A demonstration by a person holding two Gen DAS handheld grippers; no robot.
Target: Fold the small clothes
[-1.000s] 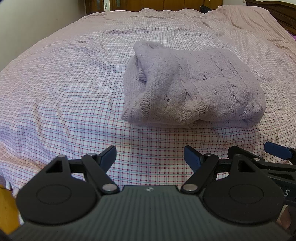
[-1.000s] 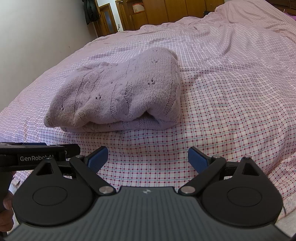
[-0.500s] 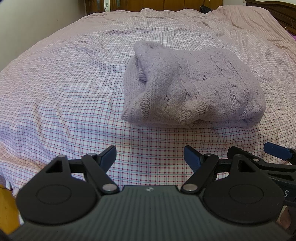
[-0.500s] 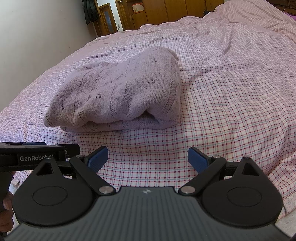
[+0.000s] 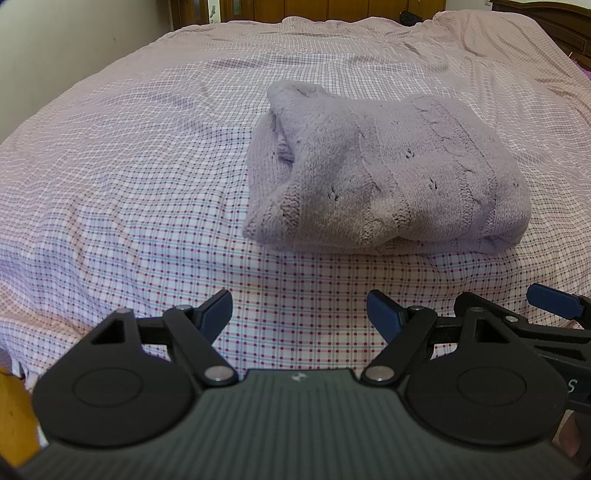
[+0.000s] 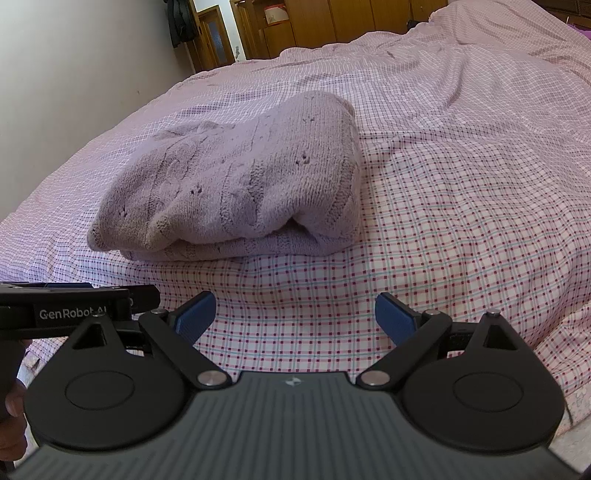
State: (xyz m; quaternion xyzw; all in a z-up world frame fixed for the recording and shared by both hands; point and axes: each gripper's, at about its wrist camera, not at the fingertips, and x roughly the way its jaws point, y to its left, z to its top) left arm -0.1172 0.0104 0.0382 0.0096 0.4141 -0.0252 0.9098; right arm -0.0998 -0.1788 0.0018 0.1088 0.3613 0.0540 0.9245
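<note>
Sweater (image 5: 388, 177) folded on bed (image 5: 129, 166), ahead of both spread, seemingly empty tools.

A bed (image 5: 147, 192) covered in pink checked bedding, with a folded lilac knitted sweater (image 5: 399, 173) lying on it.

Right gripper (image 6: 295, 317) low in the foreground, blue-padded fingers (image 6: 194, 317) spread wide apart, nothing between them, only pink checked bedspread (image 6: 461, 206) beneath. Ahead and slightly left of the gripper, well clear of the fingertips, a folded lilac cable-knit sweater (image 6: 240, 184) lying on the bedspread, layered edges facing the gripper. Left gripper (image 6: 79, 310) just beside the left finger, seen side-on, labelled "GenRobot". Far beyond, wooden wardrobes (image 6: 314, 26) and a white wall (image 6: 74, 92).
</note>
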